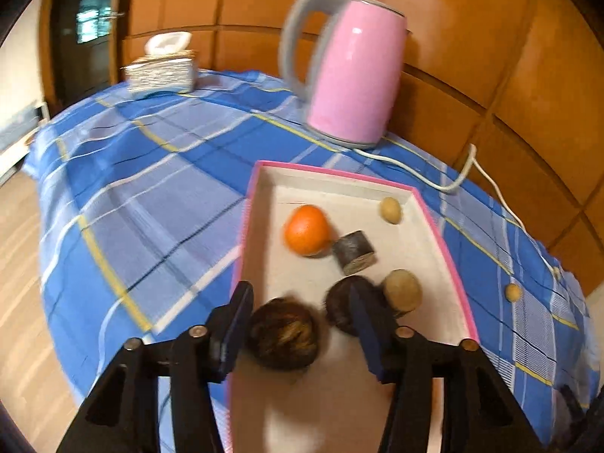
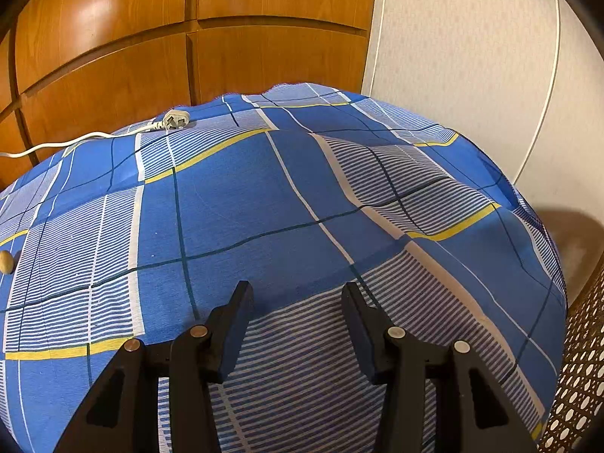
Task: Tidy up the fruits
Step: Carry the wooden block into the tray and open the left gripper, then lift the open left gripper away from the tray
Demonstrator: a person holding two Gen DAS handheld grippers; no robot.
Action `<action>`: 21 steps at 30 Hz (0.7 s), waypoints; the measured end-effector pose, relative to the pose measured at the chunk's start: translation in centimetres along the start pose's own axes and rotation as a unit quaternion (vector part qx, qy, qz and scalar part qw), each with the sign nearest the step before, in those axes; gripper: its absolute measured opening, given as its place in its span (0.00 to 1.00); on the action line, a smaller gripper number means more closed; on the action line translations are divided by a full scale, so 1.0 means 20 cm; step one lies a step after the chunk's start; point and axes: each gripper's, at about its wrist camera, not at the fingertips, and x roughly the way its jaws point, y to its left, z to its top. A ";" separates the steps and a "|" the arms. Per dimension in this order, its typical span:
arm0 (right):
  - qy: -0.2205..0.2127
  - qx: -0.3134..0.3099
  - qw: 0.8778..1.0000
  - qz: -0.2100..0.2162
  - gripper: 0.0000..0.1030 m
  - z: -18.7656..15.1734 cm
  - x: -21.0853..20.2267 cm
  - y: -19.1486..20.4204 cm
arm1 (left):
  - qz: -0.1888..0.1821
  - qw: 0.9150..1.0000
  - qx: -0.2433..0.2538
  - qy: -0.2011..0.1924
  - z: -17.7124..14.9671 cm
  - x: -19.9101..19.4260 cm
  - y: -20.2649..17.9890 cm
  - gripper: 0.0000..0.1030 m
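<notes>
The table [image 1: 124, 173] under its blue plaid cloth spreads beneath both tools, backed by wooden panelling [image 1: 490, 56]. Ahead of the left tool [image 1: 300, 311] and a little to its right stands a pink electric kettle [image 1: 351, 71] with a grey handle, its white cord [image 1: 434, 181] trailing off toward the wall. Far ahead to the left sits a tissue box [image 1: 162, 70]. Directly under the left tool lies a pink-rimmed tray [image 1: 445, 249], and here the fruit is gathered: a dark brown round fruit [image 1: 283, 334] sits between the tool's parted fingers, which stand off it without pressing. A second dark fruit [image 1: 341, 304] lies just behind the right finger, a tan round fruit [image 1: 404, 288] touching it on the right. Further ahead are an orange [image 1: 306, 230], a short dark cylinder [image 1: 355, 251] right beside it, and a small pale fruit [image 1: 390, 209] in the tray's far right corner. Another small pale fruit [image 1: 512, 292] rests on the cloth outside the tray, off to the right. The right tool [image 2: 298, 315] hovers over bare cloth, fingers apart with nothing between them; the white plug [image 2: 175, 120] lies far ahead to its left.
</notes>
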 end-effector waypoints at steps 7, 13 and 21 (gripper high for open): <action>0.000 0.000 1.000 0.000 0.48 0.00 0.00 0.00 | 0.026 0.999 -0.014 -0.010 -0.07 -0.10 0.12 0.64; 0.000 -0.001 1.000 -0.001 0.48 0.00 0.00 0.00 | 0.029 0.999 -0.028 0.007 -0.15 -0.08 0.16 0.67; 0.000 -0.001 1.000 -0.001 0.48 0.00 0.00 0.00 | 0.027 0.999 -0.032 0.004 -0.20 -0.09 0.16 0.75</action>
